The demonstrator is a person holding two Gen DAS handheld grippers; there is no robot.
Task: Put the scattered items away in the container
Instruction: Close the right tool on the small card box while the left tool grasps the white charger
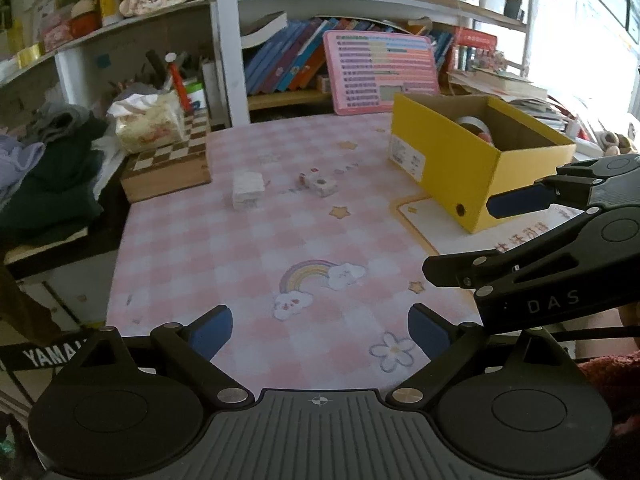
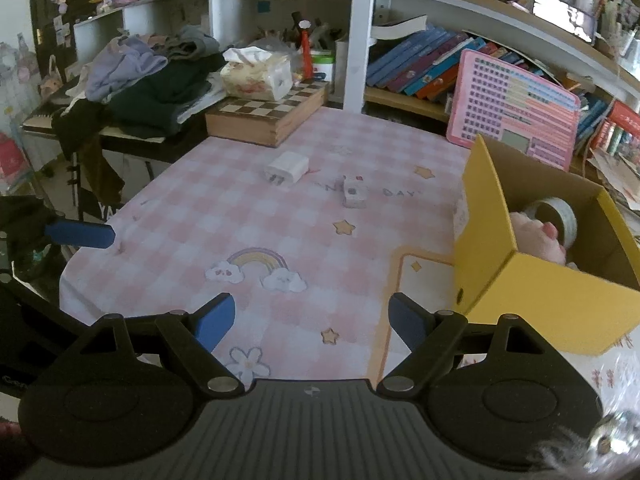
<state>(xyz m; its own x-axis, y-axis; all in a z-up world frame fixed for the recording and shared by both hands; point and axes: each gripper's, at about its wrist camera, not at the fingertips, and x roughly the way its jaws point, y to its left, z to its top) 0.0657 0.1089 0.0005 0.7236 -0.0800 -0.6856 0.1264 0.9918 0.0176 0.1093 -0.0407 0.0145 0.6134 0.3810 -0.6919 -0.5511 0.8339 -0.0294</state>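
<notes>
White charger (image 2: 287, 167) and small cube (image 2: 354, 191) (perhaps an eraser) outside yellow box (image 2: 560, 300).

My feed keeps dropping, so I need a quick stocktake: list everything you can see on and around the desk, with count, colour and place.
charger plug: 1, white, mid-mat, left of the small block.
small block: 1, white with small marks, mid-mat, apart from the plug.
yellow box: 1, yellow outside, brown inside, open, right side of mat.
tape roll: 1, pale, inside the box.
pink soft item: 1, pink, inside the box beside the roll.
desk mat: 1, pink-white check.
chessboard case: 1, wooden, far left.
tissue pack: 1, cream, on the case.
pink chart board: 1, leaning at the shelf.
clothes pile: dark and lilac, left.
left gripper: open, empty.
right gripper: open, empty.
</notes>
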